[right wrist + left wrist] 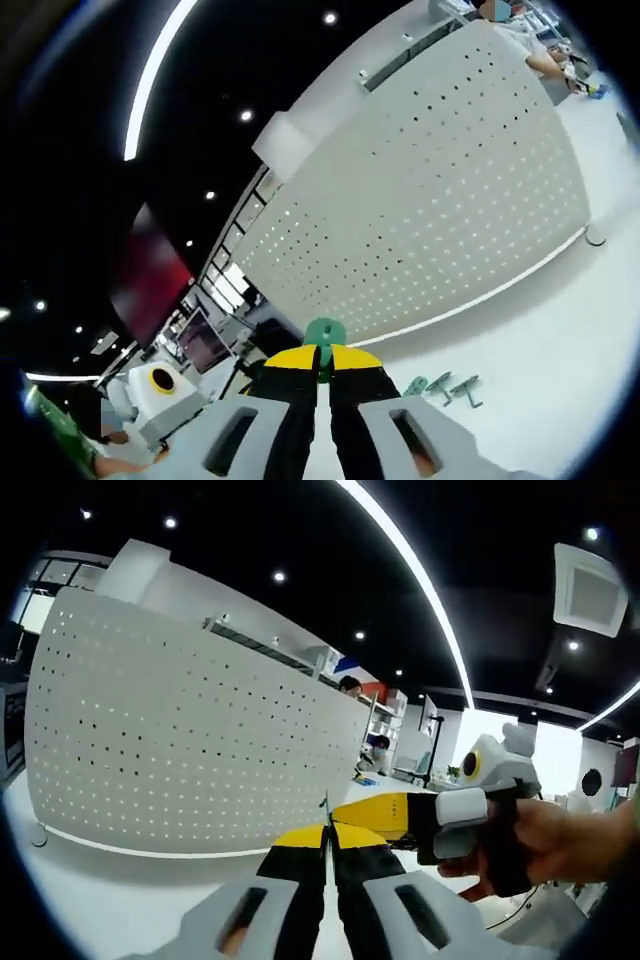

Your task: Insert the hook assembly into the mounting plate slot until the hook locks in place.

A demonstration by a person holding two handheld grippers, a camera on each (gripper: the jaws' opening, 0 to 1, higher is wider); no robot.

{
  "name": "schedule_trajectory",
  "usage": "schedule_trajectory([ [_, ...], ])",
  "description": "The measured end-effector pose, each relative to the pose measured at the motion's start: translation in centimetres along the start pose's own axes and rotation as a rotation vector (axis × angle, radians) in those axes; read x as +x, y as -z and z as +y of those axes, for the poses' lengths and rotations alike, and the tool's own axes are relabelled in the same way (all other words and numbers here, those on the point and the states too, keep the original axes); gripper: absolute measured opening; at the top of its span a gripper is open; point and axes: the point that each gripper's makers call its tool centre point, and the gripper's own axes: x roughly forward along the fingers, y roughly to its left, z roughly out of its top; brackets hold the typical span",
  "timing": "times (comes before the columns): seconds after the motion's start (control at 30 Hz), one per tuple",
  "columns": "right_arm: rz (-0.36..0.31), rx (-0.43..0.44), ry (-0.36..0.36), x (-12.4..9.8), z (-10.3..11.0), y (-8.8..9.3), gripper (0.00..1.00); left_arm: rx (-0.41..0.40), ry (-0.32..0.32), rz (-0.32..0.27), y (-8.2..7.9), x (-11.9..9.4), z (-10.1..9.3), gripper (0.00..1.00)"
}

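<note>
You've got the green hook (323,332) pinched in your clenched right gripper (322,362), held off the pegboard (430,200), your left gripper (327,832) clamped shut on nothing visible, spare hooks (445,386) on the table near its pegboard edge, so insertion remains.

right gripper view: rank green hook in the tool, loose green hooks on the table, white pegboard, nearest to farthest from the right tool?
1. green hook: clamped at the tips of the right tool.
2. loose green hooks: on the white table, just right of the tool.
3. white pegboard: standing upright beyond both.
</note>
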Motion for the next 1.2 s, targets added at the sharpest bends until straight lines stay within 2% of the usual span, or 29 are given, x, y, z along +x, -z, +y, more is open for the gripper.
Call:
schedule_trajectory([
  [0.1, -0.001, 0.032, -0.006, 0.0, 0.0, 0.0, 0.02, 0.002, 0.002, -0.002, -0.1, 0.0, 0.0, 0.02],
  [0.2, 0.005, 0.029, -0.012, -0.1, 0.1, 0.1, 0.01, 0.021, 0.007, 0.003, 0.0, 0.0, 0.0, 0.02],
  [0.43, -0.004, -0.005, -0.028, -0.1, 0.5, -0.1, 0.01, 0.066, 0.028, 0.029, -0.3, 0.2, -0.2, 0.02],
  [0.53, -0.008, -0.033, -0.028, -0.2, 0.6, -0.3, 0.01, 0.1, 0.037, 0.06, -0.2, 0.3, -0.3, 0.03],
  [0.57, -0.008, -0.037, -0.028, -0.2, 0.6, -0.4, 0.01, 0.126, 0.034, 0.089, 0.0, 0.3, -0.2, 0.06],
  [0.63, -0.01, -0.05, -0.026, -0.2, 0.5, -0.5, 0.01, 0.125, 0.037, 0.087, -0.2, 0.4, -0.3, 0.13],
  [0.87, -0.013, -0.056, -0.026, -0.4, 0.3, -0.7, 0.01, 0.137, 0.052, 0.108, -0.3, 0.2, -0.2, 0.23],
  [1.2, -0.025, -0.085, -0.02, -0.5, 0.4, -1.2, 0.01, 0.095, 0.077, 0.102, -1.1, -0.5, 0.1, 0.44],
])
